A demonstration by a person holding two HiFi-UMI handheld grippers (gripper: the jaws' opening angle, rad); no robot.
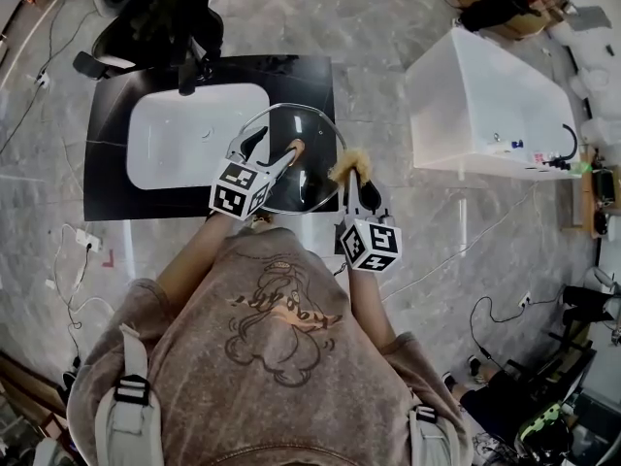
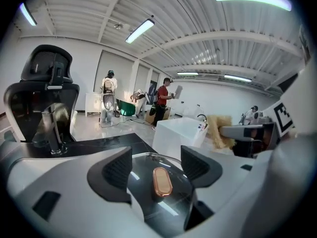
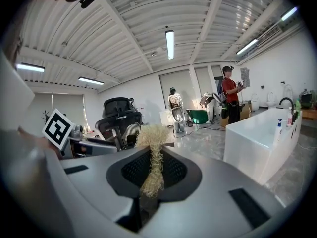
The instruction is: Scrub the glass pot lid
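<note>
The glass pot lid (image 1: pixel 312 181) lies flat on the black counter (image 1: pixel 112 187), overlapping the sink's right edge. Its copper knob (image 1: pixel 297 148) points up. My left gripper (image 1: pixel 275 147) hovers low over the lid with its jaws open; in the left gripper view the knob (image 2: pixel 162 181) sits between the two pads without touching either, over the lid's glass (image 2: pixel 171 207). My right gripper (image 1: pixel 357 184) is at the lid's right rim, shut on a tan fibre scrubber (image 1: pixel 345 167). The scrubber (image 3: pixel 154 150) stands up out of the closed jaws of the right gripper (image 3: pixel 154 170).
A white sink basin (image 1: pixel 189 136) with a dark faucet (image 1: pixel 186 71) fills the counter's left half. A black office chair (image 1: pixel 155 17) stands behind it. A white tub (image 1: pixel 485 105) stands on the floor to the right. Cables lie on the floor at left.
</note>
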